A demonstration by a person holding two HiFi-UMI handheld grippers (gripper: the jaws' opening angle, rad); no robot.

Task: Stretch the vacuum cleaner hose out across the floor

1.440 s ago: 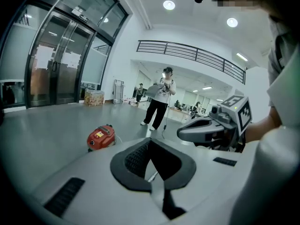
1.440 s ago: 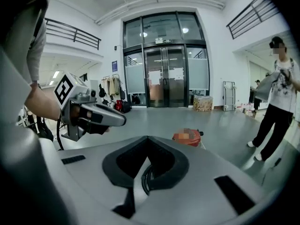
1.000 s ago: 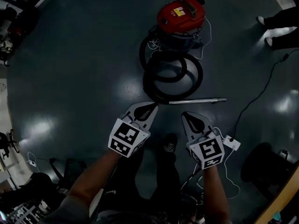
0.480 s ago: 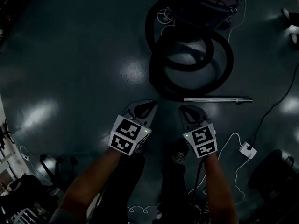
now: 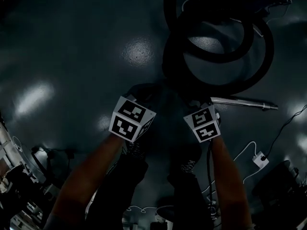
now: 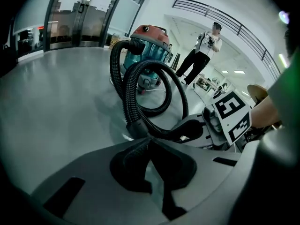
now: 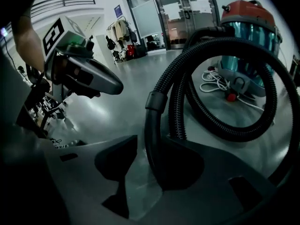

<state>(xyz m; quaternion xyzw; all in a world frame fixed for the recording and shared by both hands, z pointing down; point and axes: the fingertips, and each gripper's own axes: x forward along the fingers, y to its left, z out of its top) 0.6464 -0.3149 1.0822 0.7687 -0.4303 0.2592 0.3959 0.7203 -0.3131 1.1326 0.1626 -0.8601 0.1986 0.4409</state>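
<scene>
Reaches for hose [image 6: 129,97], coiled beside vacuum cleaner [image 6: 149,43]; holds left gripper [image 6: 150,146] pressed together, empty; spreads right gripper [image 7: 147,146] — jaws just opening around hose's end, apparently to pull it straight.

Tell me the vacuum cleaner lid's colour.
Red lid, teal drum below; clearest in the right gripper view.

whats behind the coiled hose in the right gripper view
The red-lidded vacuum cleaner and a bundled white cord beside it; the hose covers part of the cleaner's body.
</scene>
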